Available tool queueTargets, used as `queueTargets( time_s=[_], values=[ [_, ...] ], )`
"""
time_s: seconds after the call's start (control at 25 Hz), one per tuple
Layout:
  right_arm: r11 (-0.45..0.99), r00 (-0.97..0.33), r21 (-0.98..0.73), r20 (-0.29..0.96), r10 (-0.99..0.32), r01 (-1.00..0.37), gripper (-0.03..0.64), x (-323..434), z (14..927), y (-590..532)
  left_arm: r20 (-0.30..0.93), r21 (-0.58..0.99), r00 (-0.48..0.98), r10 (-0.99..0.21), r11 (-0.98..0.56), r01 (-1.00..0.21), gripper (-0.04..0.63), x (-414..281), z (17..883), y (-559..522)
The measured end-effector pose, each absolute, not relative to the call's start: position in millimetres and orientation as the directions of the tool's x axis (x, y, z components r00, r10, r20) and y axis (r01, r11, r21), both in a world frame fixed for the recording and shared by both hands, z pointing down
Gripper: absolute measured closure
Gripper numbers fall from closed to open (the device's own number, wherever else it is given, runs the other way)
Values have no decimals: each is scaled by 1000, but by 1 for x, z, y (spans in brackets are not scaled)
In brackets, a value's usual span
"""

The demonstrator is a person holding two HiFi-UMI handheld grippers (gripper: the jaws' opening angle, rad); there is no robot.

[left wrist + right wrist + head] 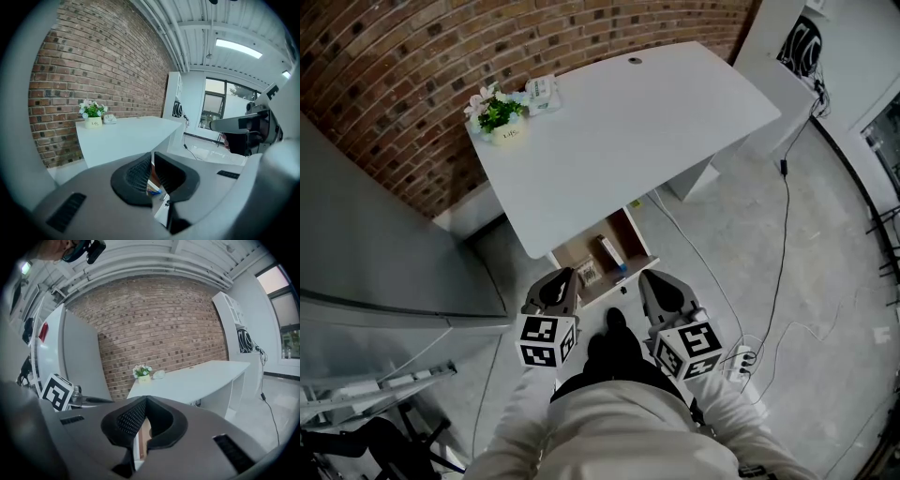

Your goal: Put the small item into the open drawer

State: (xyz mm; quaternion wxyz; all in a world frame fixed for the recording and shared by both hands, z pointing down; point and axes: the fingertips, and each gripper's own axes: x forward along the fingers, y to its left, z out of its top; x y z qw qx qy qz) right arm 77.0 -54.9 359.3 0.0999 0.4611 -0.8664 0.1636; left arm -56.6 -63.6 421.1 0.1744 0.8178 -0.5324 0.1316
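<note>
The left gripper (pixel 565 279) and right gripper (pixel 649 281) were both pressed together, empty. The open drawer (pixel 628 239) sat just ahead, between them.

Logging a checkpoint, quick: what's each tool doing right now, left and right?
Left tool: closed, nothing held.
Right tool: closed, nothing held.
</note>
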Motion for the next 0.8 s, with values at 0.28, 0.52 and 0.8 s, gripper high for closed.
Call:
queueTargets(
  time_s=[0.28,0.52,0.8],
  values=[
    [518,-545,-172,320,-775,-838,591,82,350,-43,381,130,387,-840,-366,-922,561,-62,408,-58],
    [526,-550,-164,309,-776,-835,591,78,346,-36,371,124,386,-844,-367,-922,561,-61,402,-50],
    [521,-547,-169,317,-775,-836,591,78,347,-29,371,124,387,-844,-368,-922,561,-60,402,-42]
  ],
)
